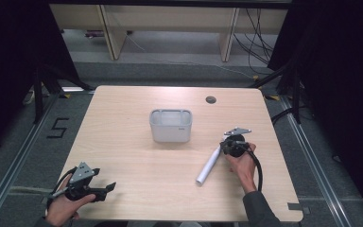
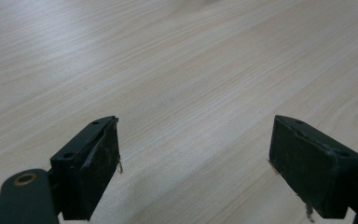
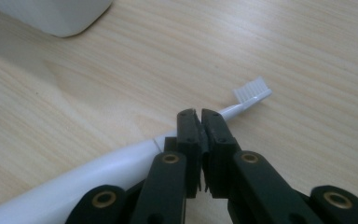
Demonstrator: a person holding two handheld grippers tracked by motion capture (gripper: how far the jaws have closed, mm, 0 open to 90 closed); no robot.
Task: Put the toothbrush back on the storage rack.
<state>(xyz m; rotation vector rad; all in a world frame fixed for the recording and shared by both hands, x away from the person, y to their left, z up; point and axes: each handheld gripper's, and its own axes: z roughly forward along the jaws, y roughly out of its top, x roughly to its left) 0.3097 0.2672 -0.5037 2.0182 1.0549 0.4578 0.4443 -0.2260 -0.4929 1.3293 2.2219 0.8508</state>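
Jaws of right gripper (image 3: 200,116) nearly closed over toothbrush (image 3: 121,163), possibly gripping, left gripper (image 2: 193,154) open.

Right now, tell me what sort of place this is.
Probably a lab or recording room set up for handling trials. A bare wooden table stands between black curtains, loose cables trail over the floor behind it, and a number five is taped on the floor beside it.
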